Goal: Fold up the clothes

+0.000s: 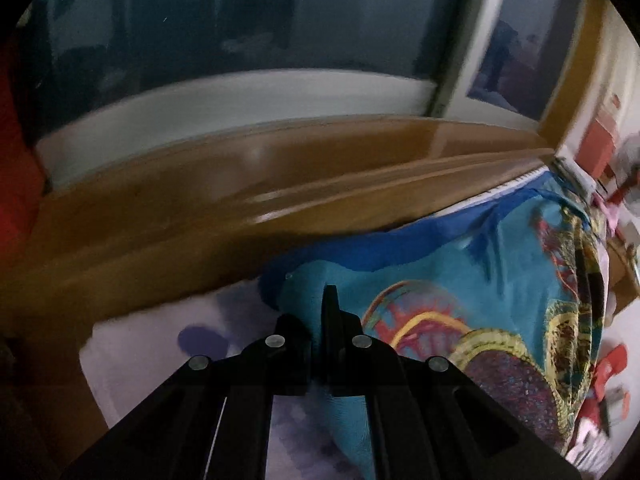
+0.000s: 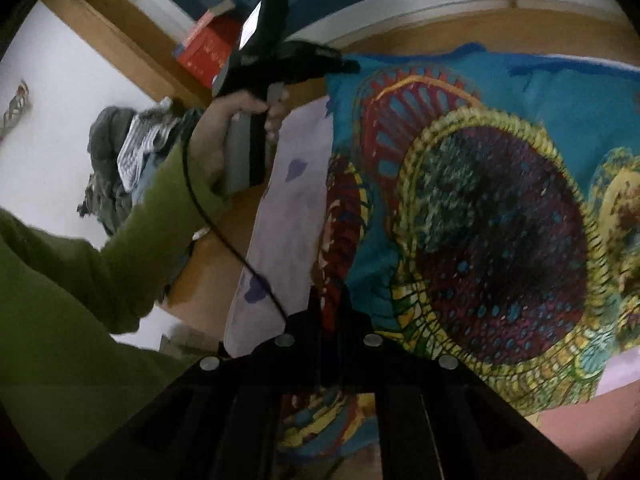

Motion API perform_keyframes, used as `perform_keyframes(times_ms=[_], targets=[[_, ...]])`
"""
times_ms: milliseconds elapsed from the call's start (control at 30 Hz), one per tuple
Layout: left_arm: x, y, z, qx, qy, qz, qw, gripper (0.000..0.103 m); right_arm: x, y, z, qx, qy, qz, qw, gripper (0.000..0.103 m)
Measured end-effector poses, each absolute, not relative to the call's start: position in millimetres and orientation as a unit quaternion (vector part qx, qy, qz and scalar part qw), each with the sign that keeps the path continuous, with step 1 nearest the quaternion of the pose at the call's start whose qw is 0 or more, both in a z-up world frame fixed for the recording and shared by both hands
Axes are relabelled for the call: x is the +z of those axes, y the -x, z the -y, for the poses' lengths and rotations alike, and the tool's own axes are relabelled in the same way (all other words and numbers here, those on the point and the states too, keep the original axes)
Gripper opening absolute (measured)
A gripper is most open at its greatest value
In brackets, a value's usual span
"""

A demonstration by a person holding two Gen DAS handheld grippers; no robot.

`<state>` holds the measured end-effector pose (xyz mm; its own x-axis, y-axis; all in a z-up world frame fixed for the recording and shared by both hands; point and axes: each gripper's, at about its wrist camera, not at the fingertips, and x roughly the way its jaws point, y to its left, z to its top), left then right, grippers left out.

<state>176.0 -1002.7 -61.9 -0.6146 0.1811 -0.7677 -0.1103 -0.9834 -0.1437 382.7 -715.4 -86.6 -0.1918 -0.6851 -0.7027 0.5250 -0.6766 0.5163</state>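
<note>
The left gripper point(image 1: 320, 320) has its two fingers pressed together on a turquoise edge of the patterned garment point(image 1: 500, 280), the cloth passing between them and running off to the gripper's right. The right gripper point(image 2: 330, 312) is likewise pressed together, pinching another edge of the same garment where the red and yellow print bunches at its fingertips. In the right wrist view the left gripper appears up and to the left, at a corner of the garment, held by a hand point(image 2: 224, 136) in a green sleeve point(image 2: 100, 264). The two pinch points thus lie on one edge of the garment, and that edge forms the axis between the tools; the body of the cloth extends to the right of this line, with the large circular print spread broadly there. The garment lies over a pale lilac sheet point(image 2: 280, 208) on a wooden surface point(image 1: 160, 208), though whether the held edge is lifted clear of the sheet cannot be determined. A pile of other clothes point(image 2: 124, 152) sits well apart, beyond the left hand. Judged from this grip, the coming fold would carry the held edge rightward across the garment, with both grippers equally engaged.
</note>
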Motion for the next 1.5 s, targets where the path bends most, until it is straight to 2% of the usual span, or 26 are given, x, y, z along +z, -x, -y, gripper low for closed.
perform_keyframes(times_ms=[333, 567, 833, 1033, 1100, 1267, 1367, 1500], targets=[[7.4, -137.9, 905.5, 0.915, 0.379, -0.008, 0.142, 0.004, -50.6, -366.9, 665.4, -0.818, -0.449, 0.098, 0.346, 0.003], [18.0, -97.6, 809.0, 0.905, 0.389, -0.037, 0.167, 0.004, -57.1, -333.6, 578.8, -0.835, -0.431, 0.155, 0.305, 0.004], [-29.4, -50.4, 681.9, 0.894, 0.418, -0.088, 0.134, 0.004, -103.6, -277.7, 468.6, -0.826, -0.441, 0.216, 0.277, 0.004], [-88.0, -26.7, 618.2, 0.872, 0.454, -0.104, 0.152, 0.005, -153.2, -234.7, 424.3, -0.807, -0.484, 0.208, 0.266, 0.004], [-106.2, -23.6, 604.8, 0.866, 0.465, -0.105, 0.150, 0.011, -167.5, -223.7, 416.4, -0.803, -0.497, 0.196, 0.264, 0.004], [-115.0, -19.1, 602.0, 0.863, 0.482, -0.084, 0.125, 0.018, -180.5, -212.9, 415.8, -0.799, -0.511, 0.171, 0.269, 0.005], [-99.6, -17.0, 617.8, 0.859, 0.496, -0.045, 0.116, 0.019, -181.9, -209.4, 409.3, -0.795, -0.514, 0.188, 0.262, 0.010], [-81.5, -21.5, 636.1, 0.838, 0.535, -0.032, 0.101, 0.031, -178.9, -206.4, 399.8, -0.792, -0.517, 0.205, 0.251, 0.011]])
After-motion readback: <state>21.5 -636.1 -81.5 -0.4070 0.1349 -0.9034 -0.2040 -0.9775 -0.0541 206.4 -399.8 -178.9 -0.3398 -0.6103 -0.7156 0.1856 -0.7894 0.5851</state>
